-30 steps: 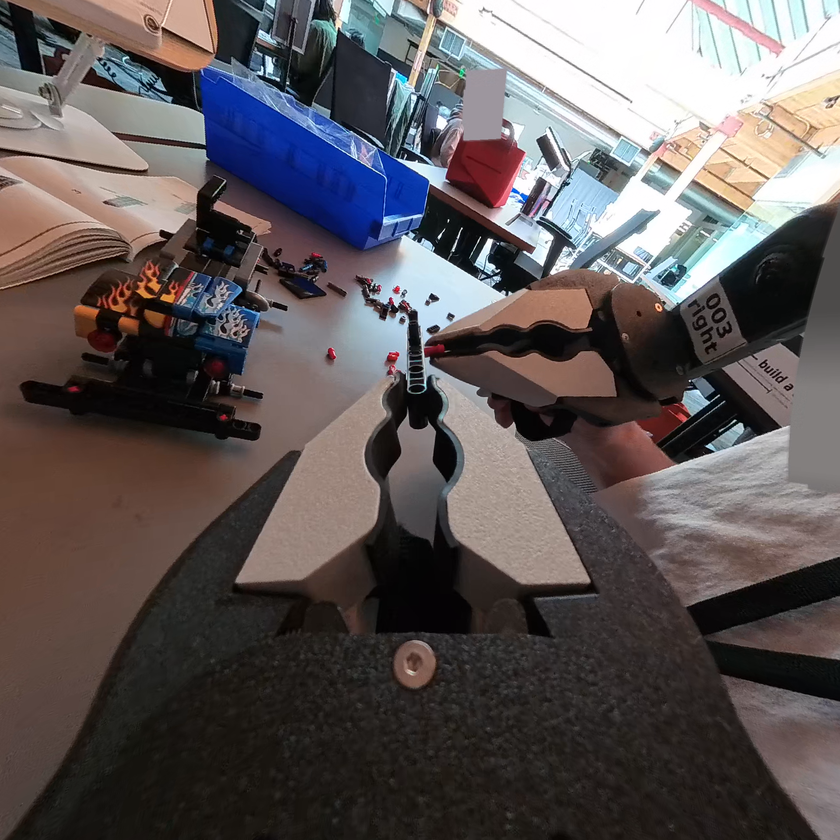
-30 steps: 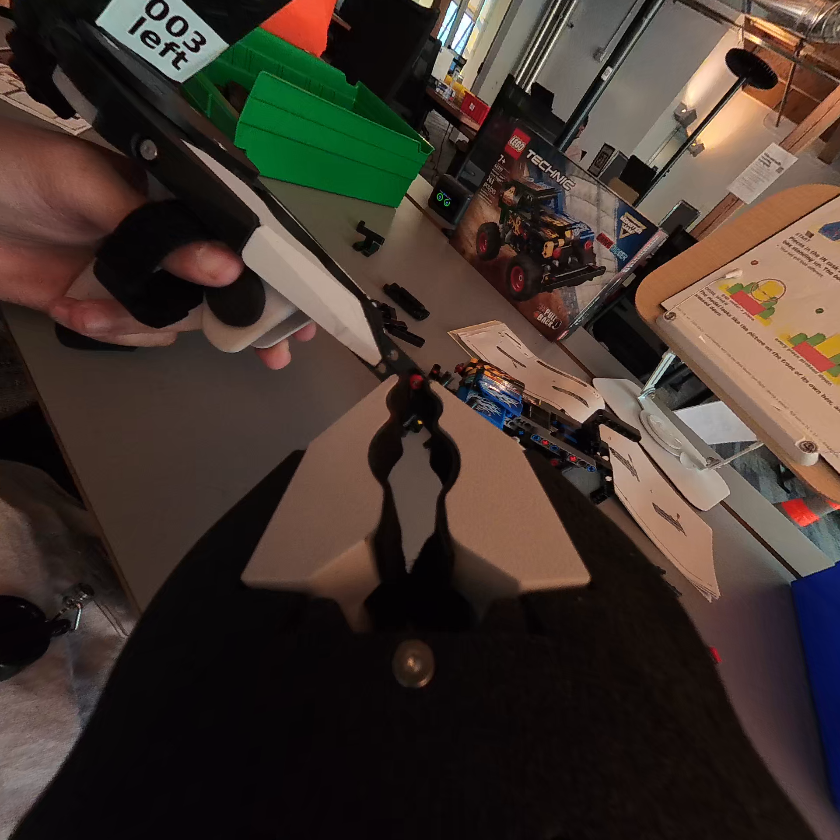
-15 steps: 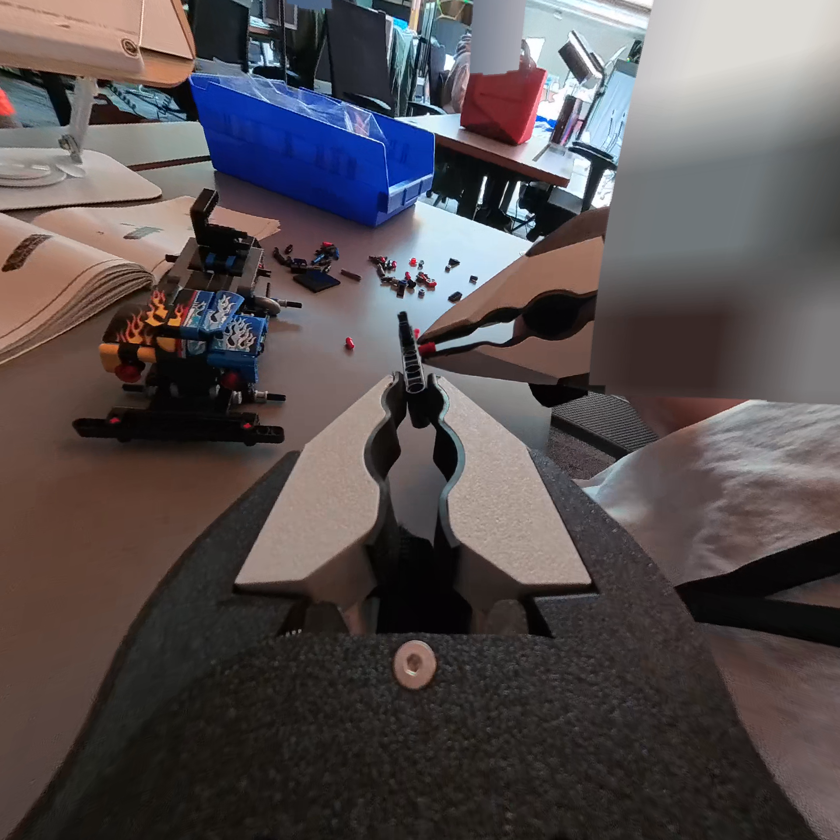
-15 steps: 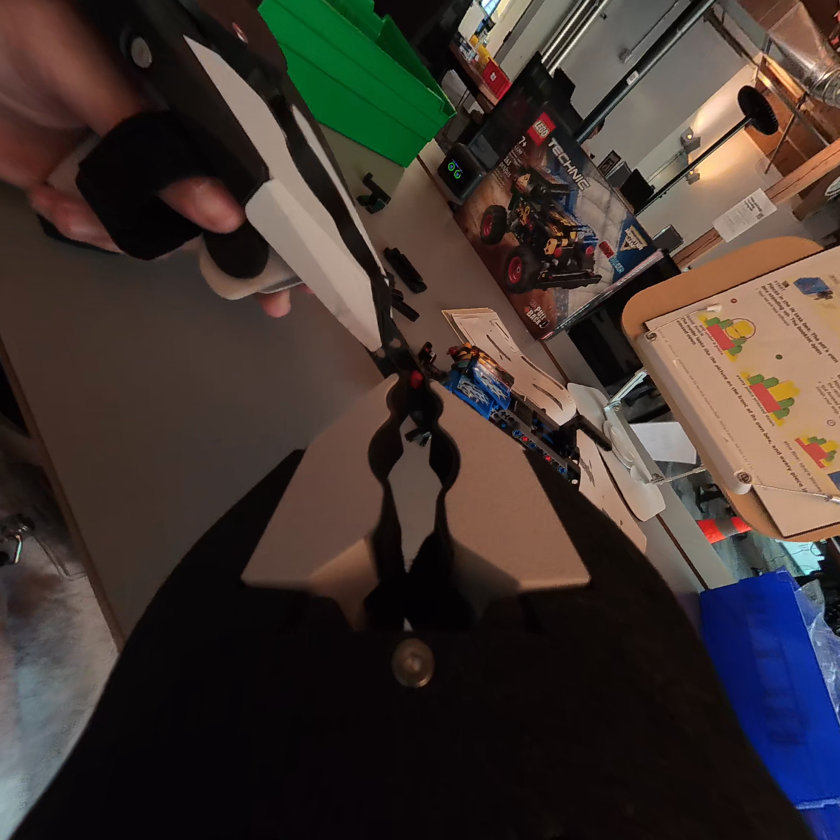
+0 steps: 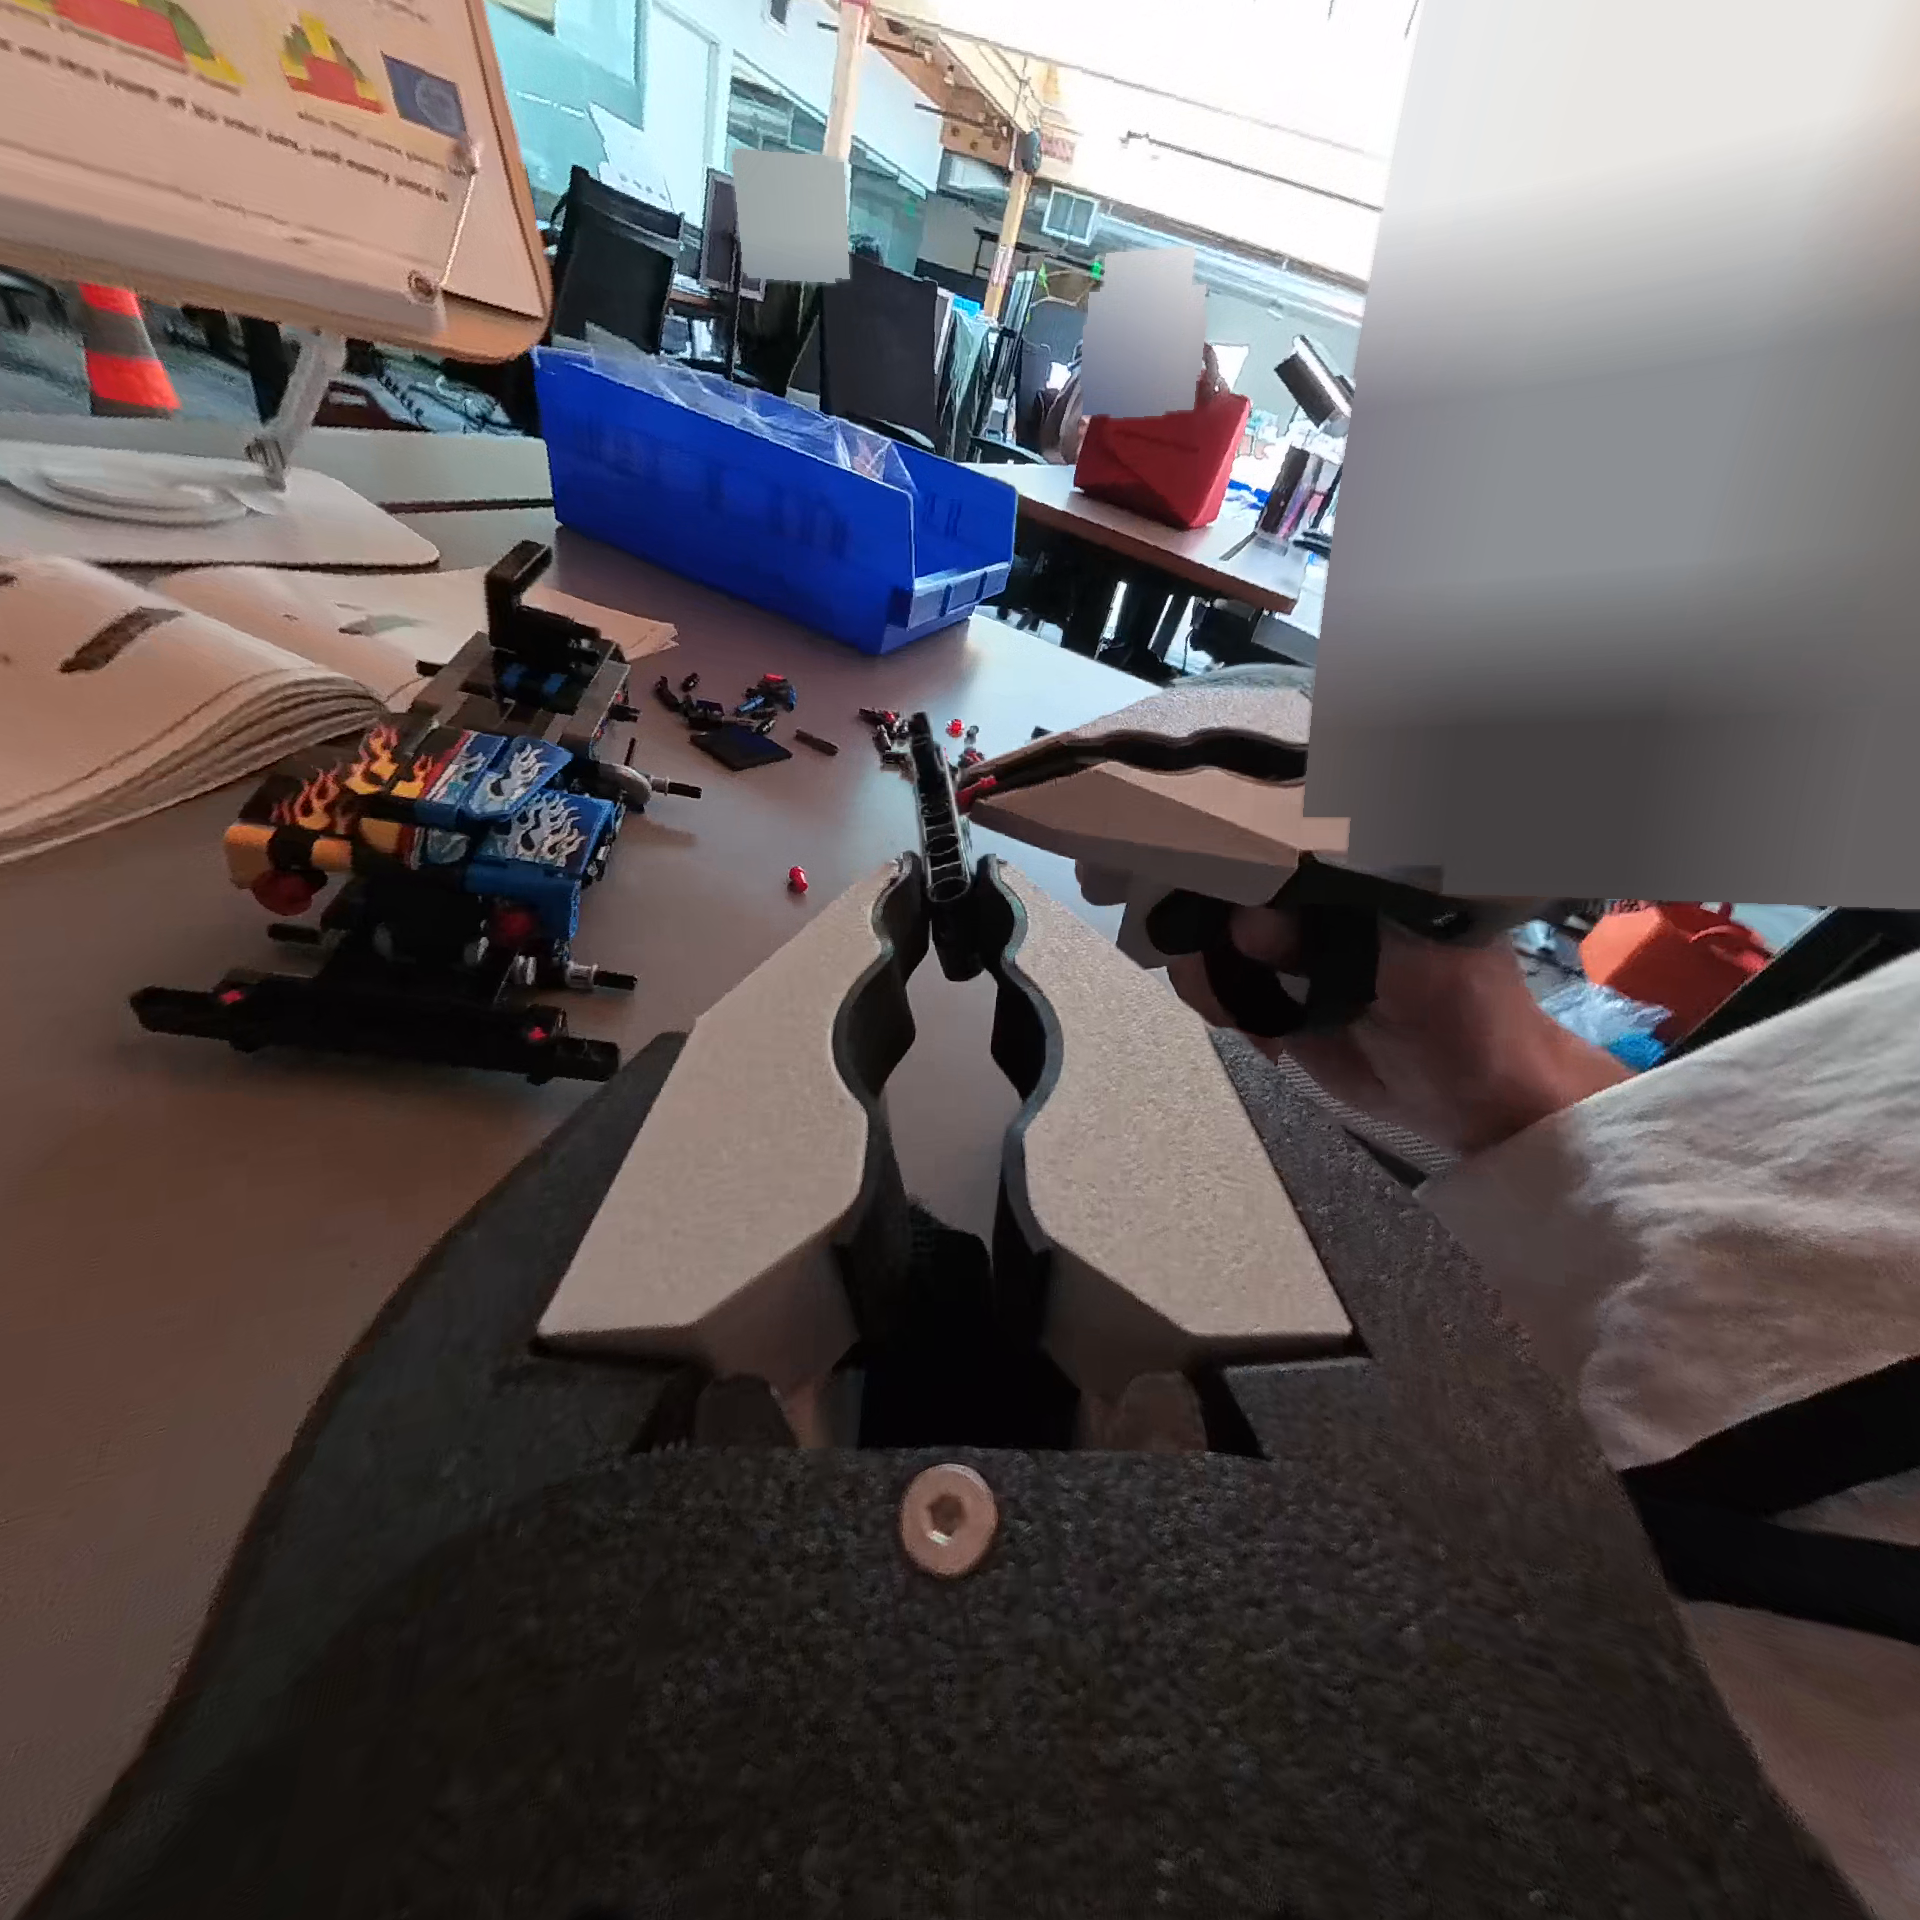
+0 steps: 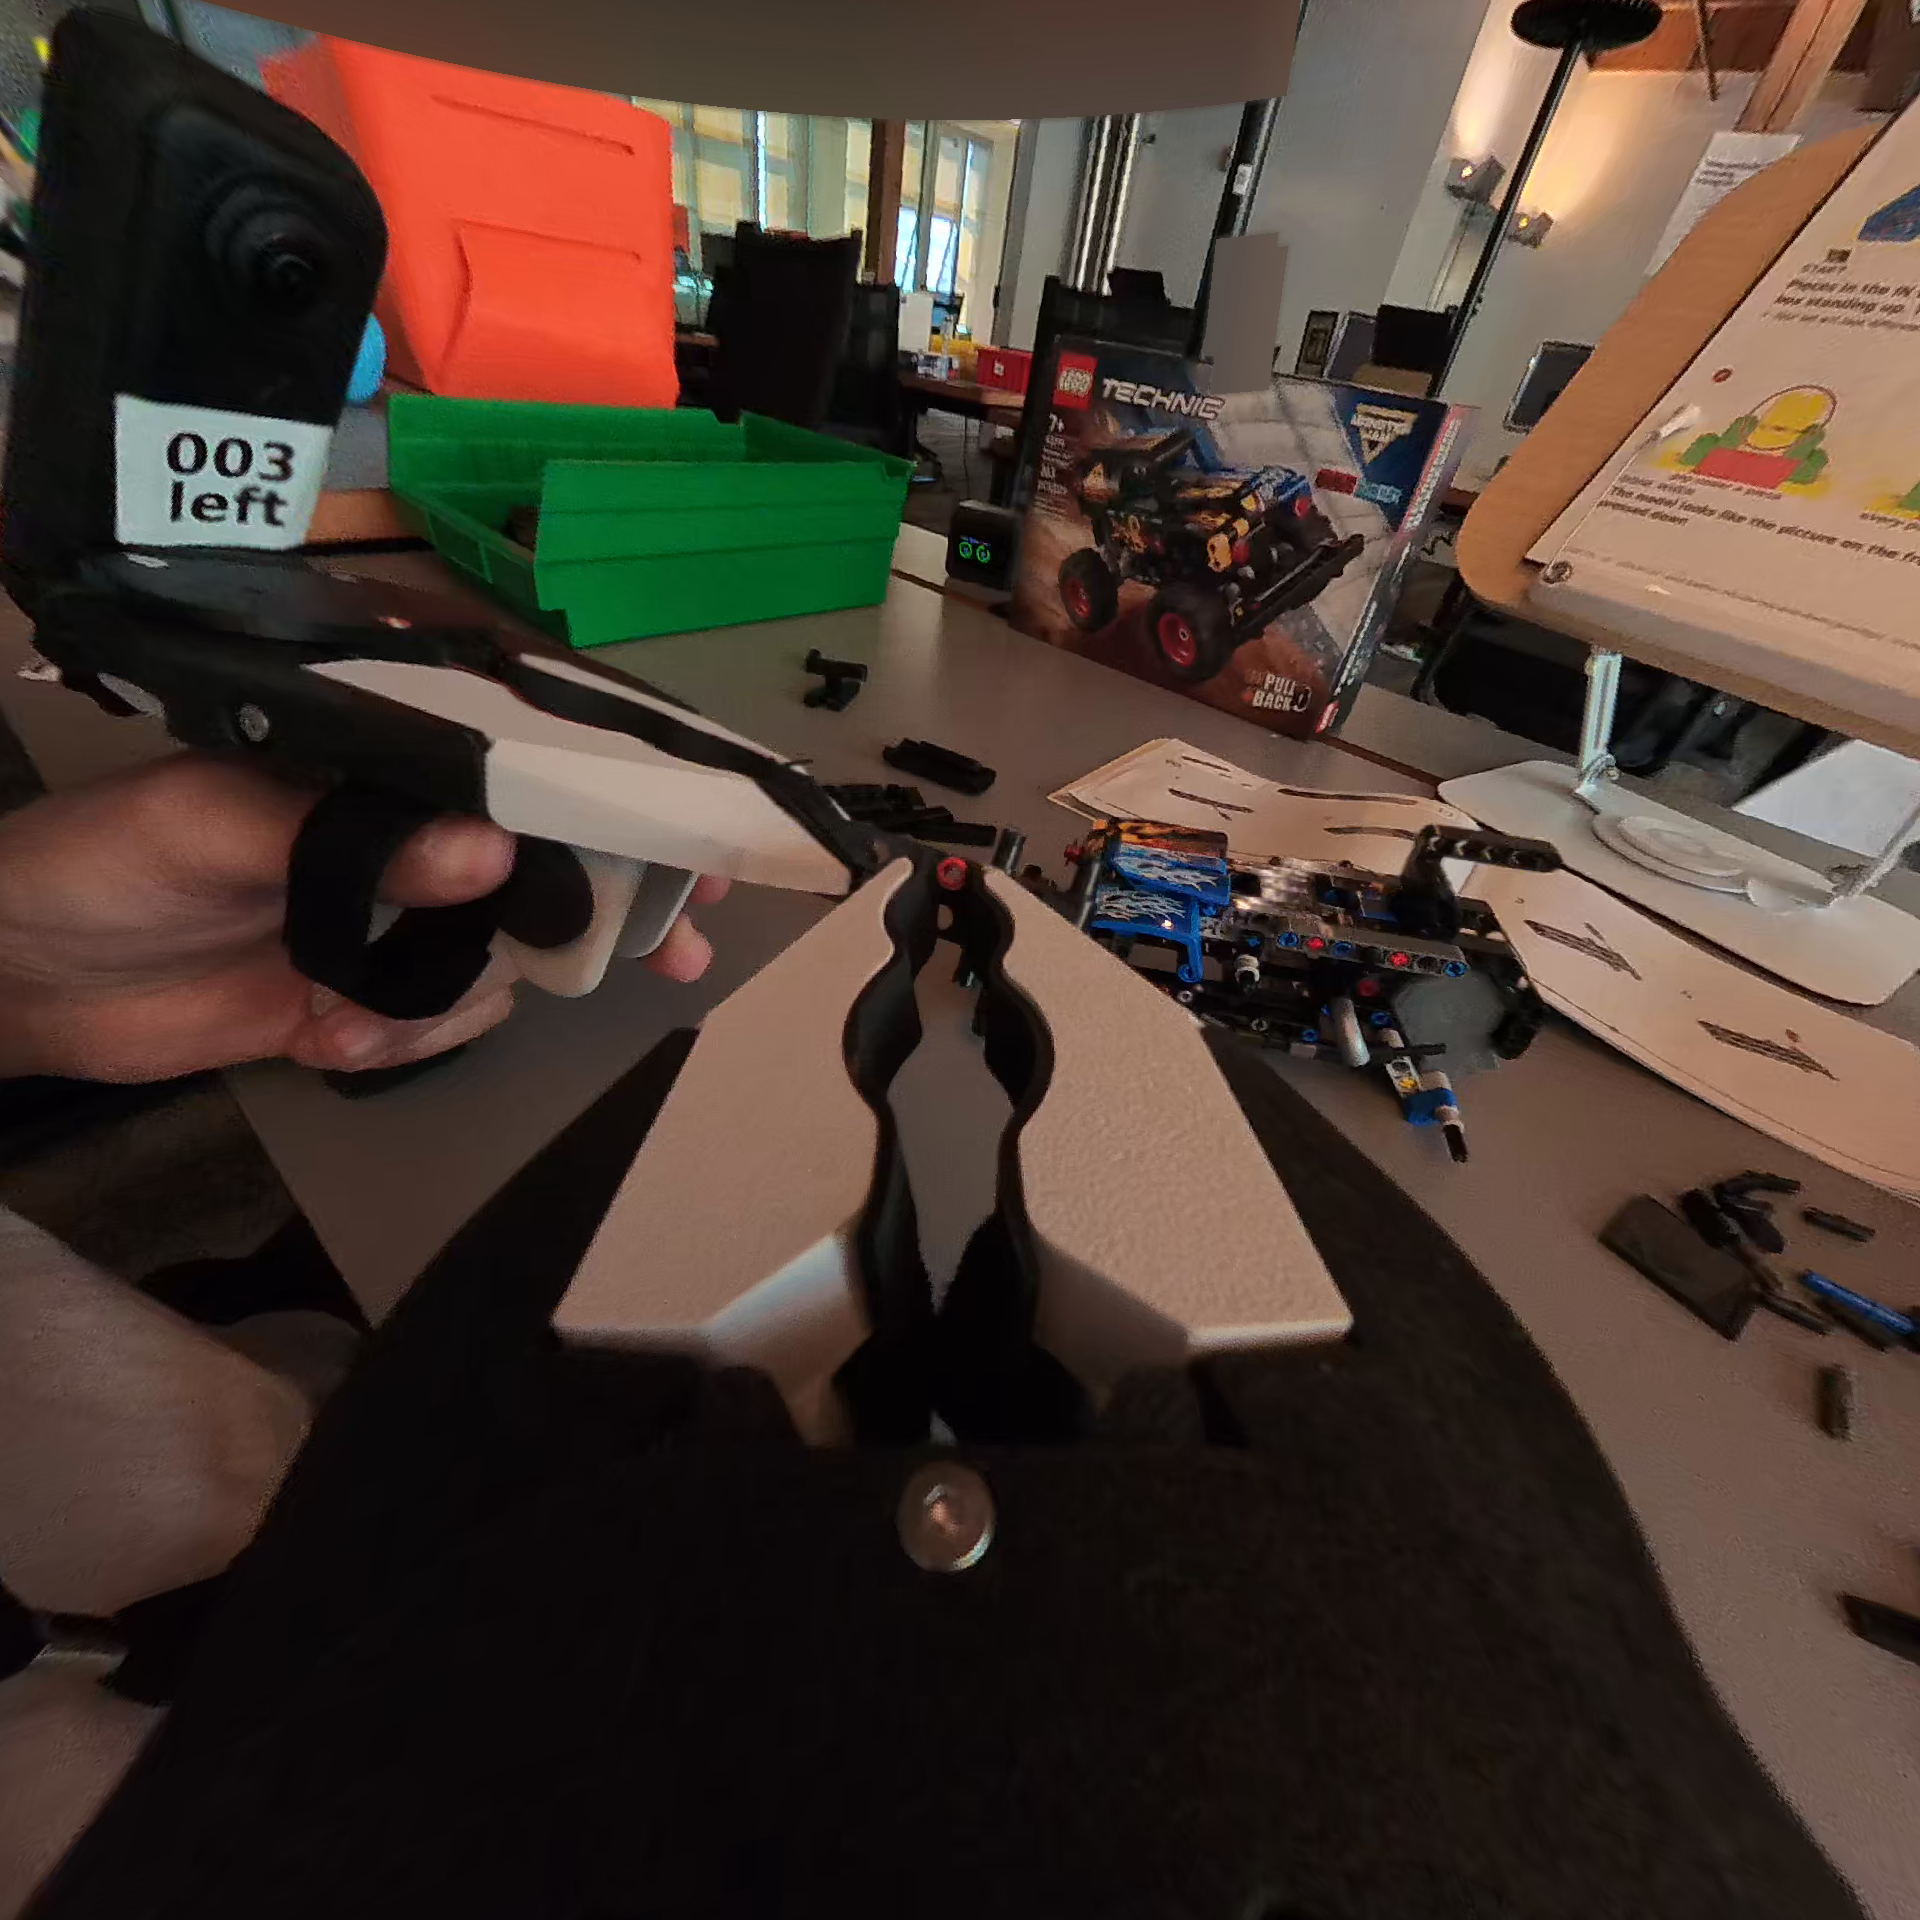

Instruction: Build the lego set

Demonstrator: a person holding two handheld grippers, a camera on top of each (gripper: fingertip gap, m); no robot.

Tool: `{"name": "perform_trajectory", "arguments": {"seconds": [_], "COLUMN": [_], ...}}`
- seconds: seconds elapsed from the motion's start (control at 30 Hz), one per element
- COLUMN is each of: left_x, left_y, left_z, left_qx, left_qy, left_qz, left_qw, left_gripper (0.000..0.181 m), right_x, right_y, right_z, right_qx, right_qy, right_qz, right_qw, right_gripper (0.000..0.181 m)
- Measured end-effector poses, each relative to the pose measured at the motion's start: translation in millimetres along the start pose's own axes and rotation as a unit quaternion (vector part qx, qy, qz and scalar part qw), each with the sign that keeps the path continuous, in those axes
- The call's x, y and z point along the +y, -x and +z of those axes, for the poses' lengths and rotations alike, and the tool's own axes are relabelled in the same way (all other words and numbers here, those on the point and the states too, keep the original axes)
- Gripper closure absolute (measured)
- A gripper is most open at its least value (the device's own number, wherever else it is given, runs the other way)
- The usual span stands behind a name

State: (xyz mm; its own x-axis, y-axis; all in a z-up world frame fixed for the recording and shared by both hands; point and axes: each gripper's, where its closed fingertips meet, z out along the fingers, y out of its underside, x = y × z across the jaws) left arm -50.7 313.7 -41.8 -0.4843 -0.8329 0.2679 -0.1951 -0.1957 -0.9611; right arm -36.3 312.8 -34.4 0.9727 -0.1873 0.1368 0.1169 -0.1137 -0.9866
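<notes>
My left gripper (image 5: 943, 883) is shut on a black holed lego beam (image 5: 935, 800) that sticks up and forward from its tips, above the table's front edge. My right gripper (image 6: 943, 878) is shut on a small red pin (image 6: 950, 871). It comes in from the right in the left wrist view (image 5: 971, 795) and holds the pin against the beam's side. The left gripper also shows in the right wrist view (image 6: 862, 857). The half-built truck (image 5: 416, 831) with flame panels lies on the table to the left, also in the right wrist view (image 6: 1299, 935).
An open instruction booklet (image 5: 135, 675) lies behind the truck. A blue bin (image 5: 769, 509) stands at the back. Loose small parts (image 5: 748, 717) are scattered before it. A green bin (image 6: 644, 509), the set's box (image 6: 1216, 551) and black parts (image 6: 1714, 1247) show in the right wrist view. My left and right fingertips are right by each other.
Both grippers stay together with the red pin at the beam. Both cameras have tilted, so the table and truck sit more level in view.
</notes>
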Motion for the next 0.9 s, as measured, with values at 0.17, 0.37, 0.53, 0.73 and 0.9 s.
{"name": "perform_trajectory", "arguments": {"seconds": [0.17, 0.37, 0.53, 0.73, 0.9], "left_x": [0.3, 4.9, 5.7, 6.6, 7.7], "left_y": [3.5, 3.2, 1.8, 3.4, 4.3], "left_z": [0.1, 0.3, 0.3, -0.8, -1.6], "left_qx": [0.017, 0.056, 0.080, 0.096, 0.110], "left_qy": [-0.006, -0.004, -0.003, -0.003, -0.002], "left_qz": [-0.079, -0.177, -0.230, -0.287, -0.335], "left_qw": [0.997, 0.983, 0.970, 0.953, 0.936], "left_gripper": [0.174, 0.174, 0.174, 0.174, 0.175], "right_x": [1.4, 5.2, 4.9, 6.1, 7.8], "right_y": [-0.4, 0.5, 1.1, 2.6, 2.7], "right_z": [3.0, 4.0, 2.9, 4.4, 5.7], "right_qx": [-0.004, 0.011, 0.005, 0.004, 0.003], "right_qy": [0.028, 0.048, 0.061, 0.077, 0.084], "right_qz": [0.008, -0.033, -0.022, -0.018, -0.015], "right_qw": [1.000, 0.998, 0.998, 0.997, 0.996], "right_gripper": [0.177, 0.177, 0.177, 0.176, 0.176]}}
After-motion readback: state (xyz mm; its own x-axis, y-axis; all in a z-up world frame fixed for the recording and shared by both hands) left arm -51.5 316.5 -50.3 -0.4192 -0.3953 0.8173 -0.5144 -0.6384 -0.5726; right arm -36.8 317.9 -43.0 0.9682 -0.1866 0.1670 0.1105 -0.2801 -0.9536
